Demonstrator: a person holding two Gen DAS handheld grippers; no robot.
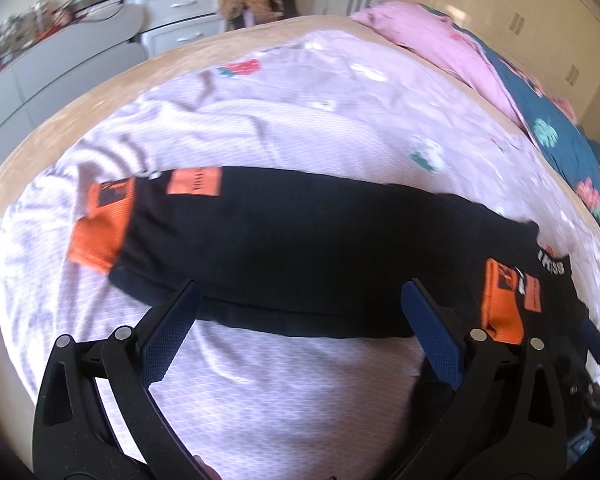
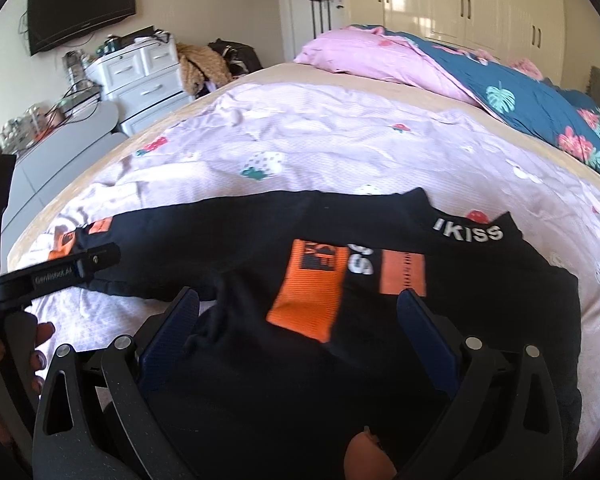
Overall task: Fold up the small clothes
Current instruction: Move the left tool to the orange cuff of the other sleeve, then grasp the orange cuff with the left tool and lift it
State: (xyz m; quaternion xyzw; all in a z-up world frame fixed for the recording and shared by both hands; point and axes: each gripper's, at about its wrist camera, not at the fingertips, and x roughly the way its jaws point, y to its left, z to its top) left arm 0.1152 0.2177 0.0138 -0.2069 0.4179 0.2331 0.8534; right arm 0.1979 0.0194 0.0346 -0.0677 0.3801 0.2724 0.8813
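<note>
Both tongs, left and right, gape empty over the black garment; grabbing only its six-o'clock top layer could unravel the fold.

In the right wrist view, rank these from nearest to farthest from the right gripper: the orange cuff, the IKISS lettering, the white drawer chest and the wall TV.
From the right gripper:
1. Orange cuff, between the open fingers, on the black garment.
2. IKISS lettering, beyond, to the right.
3. White drawer chest, past the bed's far edge, left.
4. Wall TV, far upper left.
</note>
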